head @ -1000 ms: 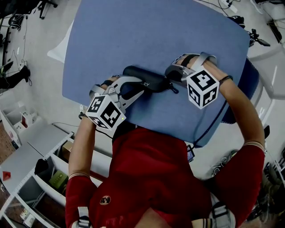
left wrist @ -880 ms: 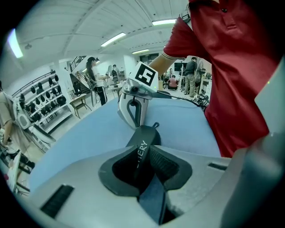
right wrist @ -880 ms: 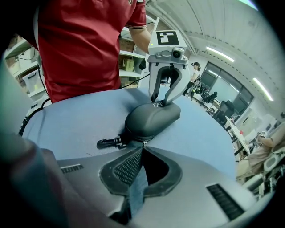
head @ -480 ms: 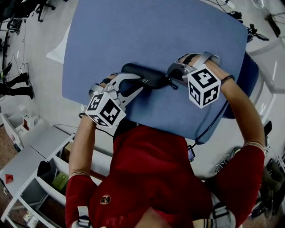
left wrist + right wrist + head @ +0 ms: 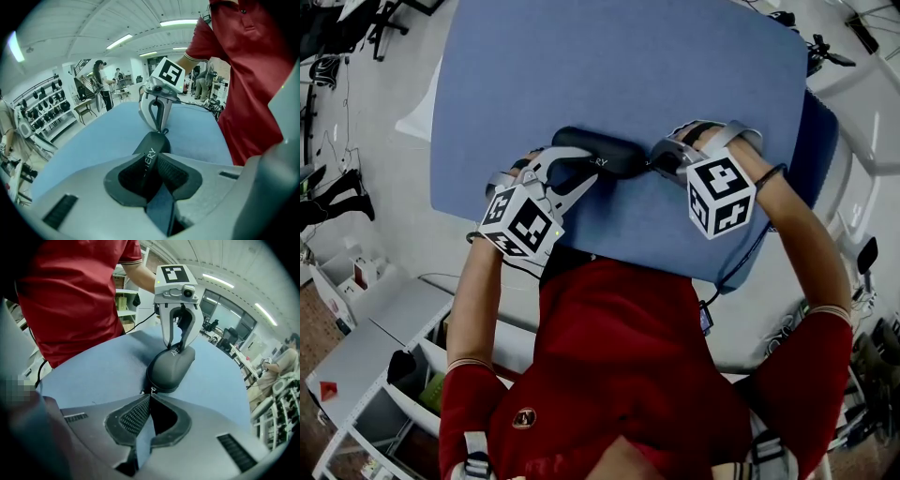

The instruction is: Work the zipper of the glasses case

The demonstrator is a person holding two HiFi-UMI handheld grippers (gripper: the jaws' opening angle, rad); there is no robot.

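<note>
On the glasses case [image 5: 609, 150], left tool [image 5: 153, 159] stays clamped; right tool [image 5: 149, 395] has pinched the zipper pull [image 5: 151, 390].

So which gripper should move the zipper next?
Right: the right gripper is shut on the pull at one end of the case, while the left gripper clamps the other end, holding it steady.

Table: blue top [image 5: 628, 66]; pale floor [image 5: 384, 169] around it
Shelving: white open unit [image 5: 380, 328] at the head view's lower left (small items in its bays)
Background: a person standing [image 5: 100, 79] beside dark racks [image 5: 47, 105]; long ceiling lights [image 5: 180, 22] overhead
</note>
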